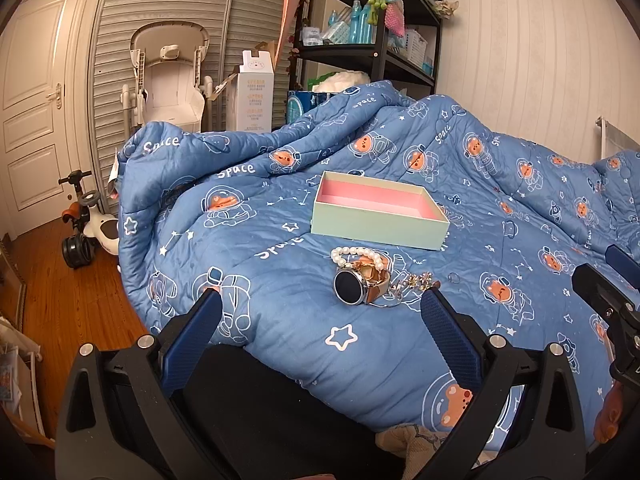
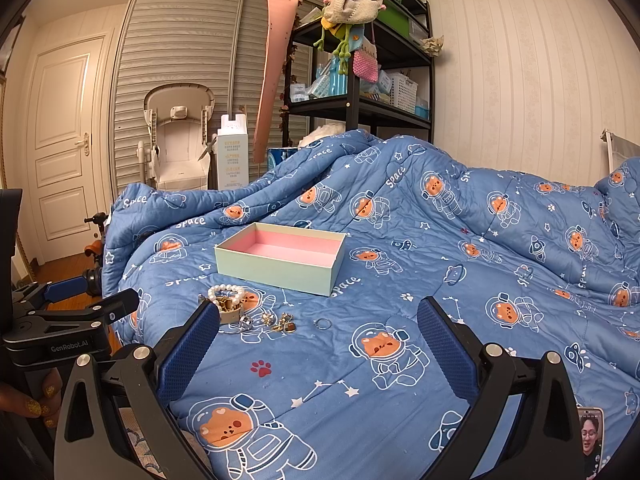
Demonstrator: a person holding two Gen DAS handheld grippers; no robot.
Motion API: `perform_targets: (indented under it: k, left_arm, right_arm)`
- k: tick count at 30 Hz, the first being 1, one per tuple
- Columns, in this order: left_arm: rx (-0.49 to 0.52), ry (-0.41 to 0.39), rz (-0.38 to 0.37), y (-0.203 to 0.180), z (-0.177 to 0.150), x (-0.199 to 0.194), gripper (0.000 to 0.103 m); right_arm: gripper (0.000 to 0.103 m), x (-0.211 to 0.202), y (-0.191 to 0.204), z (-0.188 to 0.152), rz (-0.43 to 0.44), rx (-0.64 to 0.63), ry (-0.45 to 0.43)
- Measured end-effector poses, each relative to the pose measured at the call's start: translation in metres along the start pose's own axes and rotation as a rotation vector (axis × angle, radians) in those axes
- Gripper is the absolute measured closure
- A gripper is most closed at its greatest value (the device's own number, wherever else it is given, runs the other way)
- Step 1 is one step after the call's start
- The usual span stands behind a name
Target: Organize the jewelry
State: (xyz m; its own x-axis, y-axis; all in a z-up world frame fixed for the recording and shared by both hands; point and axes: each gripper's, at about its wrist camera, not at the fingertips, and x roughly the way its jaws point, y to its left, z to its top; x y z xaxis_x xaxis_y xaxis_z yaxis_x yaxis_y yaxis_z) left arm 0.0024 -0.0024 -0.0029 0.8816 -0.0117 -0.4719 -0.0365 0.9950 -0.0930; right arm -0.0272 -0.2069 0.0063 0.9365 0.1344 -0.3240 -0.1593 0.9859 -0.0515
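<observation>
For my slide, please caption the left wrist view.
Open left gripper faces watch, pearl bracelet and empty pink-lined box on quilt.

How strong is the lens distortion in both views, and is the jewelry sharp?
Left wrist view: fisheye bends the door and walls, dark corners; the watch is sharp. Right wrist view: same bending; the pearl bracelet is clear, the small ring tiny but visible.
</observation>
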Motion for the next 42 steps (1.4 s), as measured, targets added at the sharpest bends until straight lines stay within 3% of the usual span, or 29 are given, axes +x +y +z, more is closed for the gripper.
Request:
perform_targets:
  k: [20,29,31,34,42]
  left_arm:
    - [0.004,0.058,-0.053,-0.001,-0.005,0.011,0.005]
    - [0.108,0.121,-0.123,-0.005,0.004,0.042,0.006]
    - [0.134,0.143,-0.133,-0.007,0.006,0.055,0.01]
    - [0.161,0.18,-0.146,-0.006,0.007,0.076,0.02]
    - [0.22,0.194,-0.213,-0.005,0.008,0.107,0.022]
  right_arm:
    - [0.006,0.011,0.001,-0.001,0.037,0.005,0.046]
    - [0.006,0.059,0.007,-0.001,0.266,-0.053,0.239]
    - [0.007,0.073,0.006,0.001,0.296,-0.041,0.272]
    - [0.018,0.1,0.007,0.009,0.355,-0.007,0.31]
    - [0.057,0.195,0.036,0.022,0.552,0.072,0.537]
